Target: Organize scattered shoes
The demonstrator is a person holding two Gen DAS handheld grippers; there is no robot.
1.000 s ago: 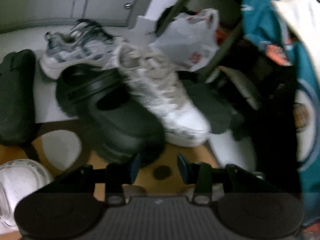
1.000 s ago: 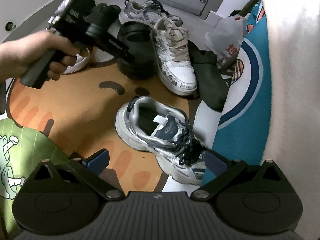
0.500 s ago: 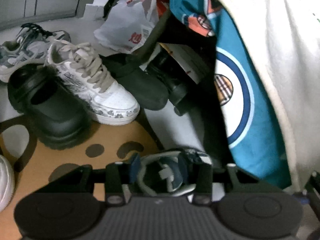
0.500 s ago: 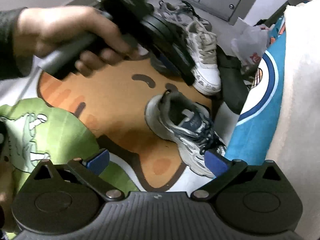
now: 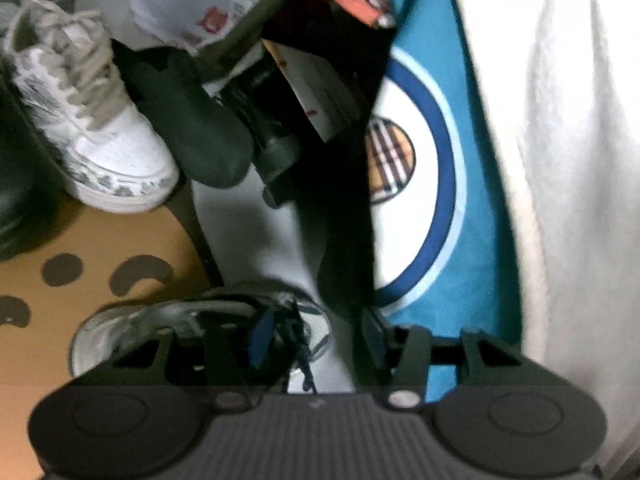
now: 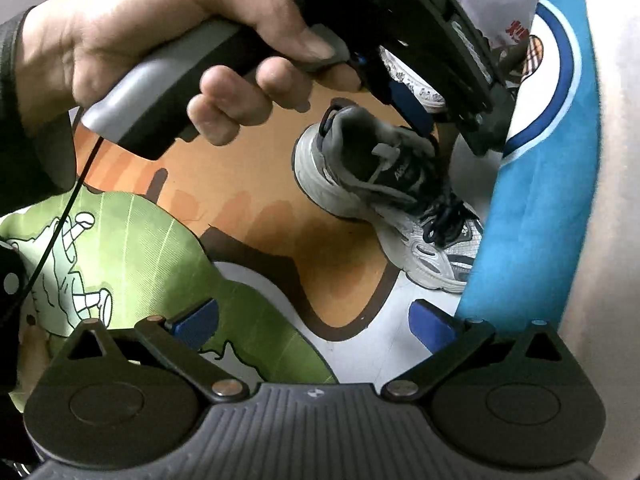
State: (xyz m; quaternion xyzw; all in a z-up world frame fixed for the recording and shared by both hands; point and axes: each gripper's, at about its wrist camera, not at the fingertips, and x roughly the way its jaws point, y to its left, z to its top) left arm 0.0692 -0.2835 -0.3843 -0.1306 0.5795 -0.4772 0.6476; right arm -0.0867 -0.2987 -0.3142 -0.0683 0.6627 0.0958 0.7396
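Well, the biggest thing near me is the teal and cream blanket (image 6: 540, 200), which hangs down at the right and touches the toe side of the shoe I want. Under it lies the orange rug (image 6: 248, 200). The grey running sneaker (image 6: 360, 176) sits on the edge of this rug, upright on its sole, heel toward the middle of the rug and toe at the blanket. The other shoes stand further back in a group, among them a white sneaker with beige laces (image 5: 100, 128) and a dark shoe (image 5: 192, 128) just beside it.

My left hand (image 6: 160, 40) brings the left claw (image 5: 316, 332) down over the grey sneaker. Its fingers are partly spread and pinch nothing; one blue pad (image 6: 412, 104) hangs just above the collar, near the tongue. My right claw (image 6: 316, 320) is spread wide and empty, pointing down at the floor in front of the sneaker.

I think the step is to take this sneaker and carry it to the group. To do it well, I should put one finger inside the opening and one outside on the side wall, because the collar looks firm there. I should not close on the dark laces (image 6: 444, 216); they are loose and I think the shoe would swing. I must also keep the outer finger away from the blanket, so that I do not catch cloth together with the shoe.
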